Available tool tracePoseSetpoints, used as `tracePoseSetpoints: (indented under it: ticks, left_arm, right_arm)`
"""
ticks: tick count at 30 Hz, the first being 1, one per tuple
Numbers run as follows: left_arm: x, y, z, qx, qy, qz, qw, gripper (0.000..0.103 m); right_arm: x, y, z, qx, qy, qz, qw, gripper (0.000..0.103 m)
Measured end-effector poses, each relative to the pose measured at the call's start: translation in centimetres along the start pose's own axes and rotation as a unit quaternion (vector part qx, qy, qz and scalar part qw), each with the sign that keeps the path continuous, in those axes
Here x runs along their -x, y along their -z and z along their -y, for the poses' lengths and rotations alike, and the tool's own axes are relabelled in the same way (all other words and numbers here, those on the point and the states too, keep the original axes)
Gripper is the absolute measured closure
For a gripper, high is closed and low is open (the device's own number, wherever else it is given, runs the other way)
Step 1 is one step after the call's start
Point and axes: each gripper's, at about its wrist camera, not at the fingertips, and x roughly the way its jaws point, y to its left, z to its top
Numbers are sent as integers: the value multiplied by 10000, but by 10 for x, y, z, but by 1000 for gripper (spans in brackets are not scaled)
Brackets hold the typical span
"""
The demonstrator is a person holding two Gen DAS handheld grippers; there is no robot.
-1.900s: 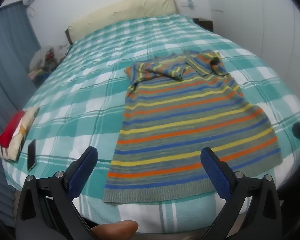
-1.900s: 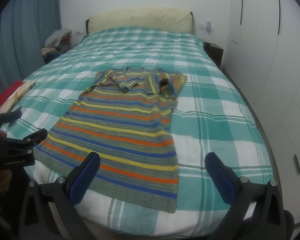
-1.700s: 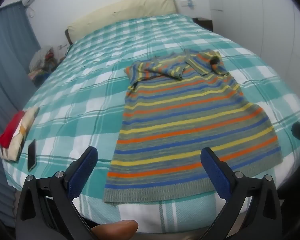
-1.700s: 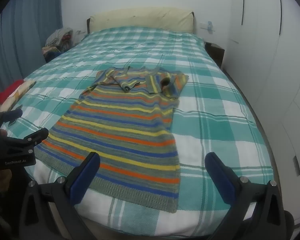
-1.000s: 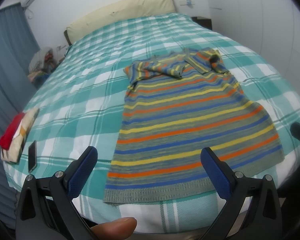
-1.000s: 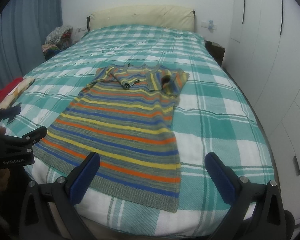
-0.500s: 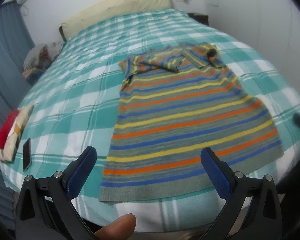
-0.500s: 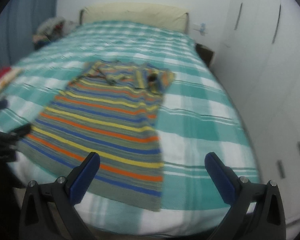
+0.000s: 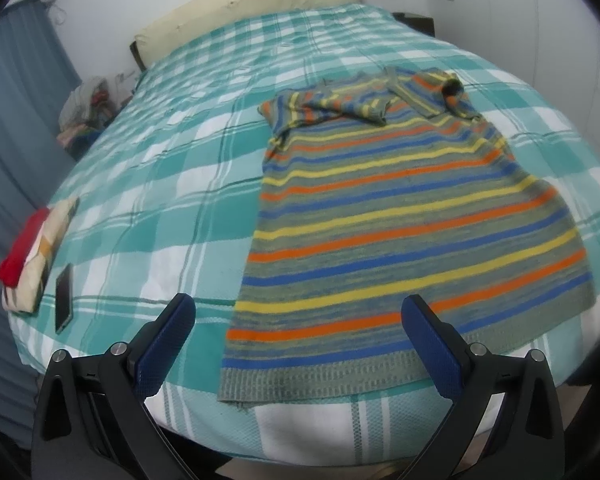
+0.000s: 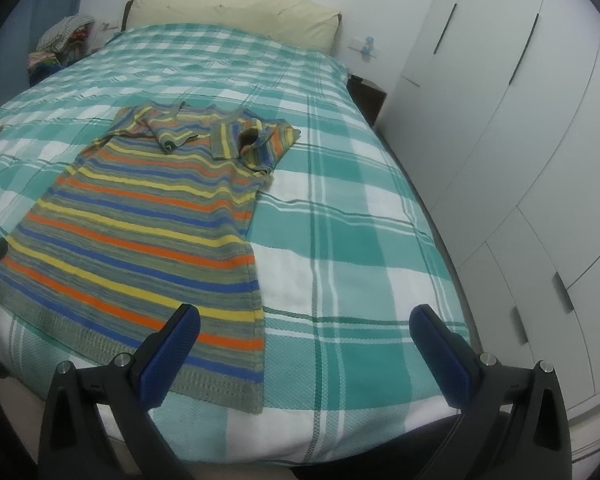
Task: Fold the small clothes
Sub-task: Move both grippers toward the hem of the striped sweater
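A striped knit sweater point(image 9: 400, 216) in grey, orange, blue and yellow lies flat on the teal checked bed point(image 9: 172, 168), hem toward me, both sleeves folded in over the chest. It also shows in the right wrist view point(image 10: 148, 220). My left gripper point(image 9: 300, 336) is open and empty, just above the hem's left corner. My right gripper point(image 10: 306, 344) is open and empty, above the bed by the hem's right corner. The bed also shows in the right wrist view point(image 10: 340, 208).
A folded red and cream cloth point(image 9: 32, 252) and a dark phone point(image 9: 63, 298) lie at the bed's left edge. A cream headboard cushion point(image 10: 236, 20) is at the far end. White wardrobe doors point(image 10: 520, 140) stand close on the right. A clothes pile point(image 9: 86, 104) sits far left.
Both grippers have moved in closer to the bed and lower toward the hem. The right gripper has shifted right, so the sweater sits further left in its view. The sweater has not moved.
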Motion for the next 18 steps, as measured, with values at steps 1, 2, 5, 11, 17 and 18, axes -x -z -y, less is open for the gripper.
tracePoseSetpoints:
  ticks: [1,2,5,11,17,18]
  left_arm:
    - [0,0,1,-28,8,-1,10000,0]
    - [-1,1,1,-43,11,1,10000,0]
    - [-2,1,1,-51,81,-10,10000,0]
    - [-6,1,1,-39,234,-82,9997,0]
    - [-16,1,-10,1,711,-274,9971,0]
    - [-18,0,-16,33,750,-288,9968,0]
  right_arm:
    - [-1,0,0,-4,-10,-6,10000,0]
    - [-2,0,0,-1,-9,-9,10000,0]
    - [-3,0,-1,6,-10,-28,10000,0]
    - [-6,1,-3,22,-21,-71,10000,0]
    - [-8,2,-3,13,-54,-68,10000,0]
    - [-8,2,-2,19,-142,-29,9999,0]
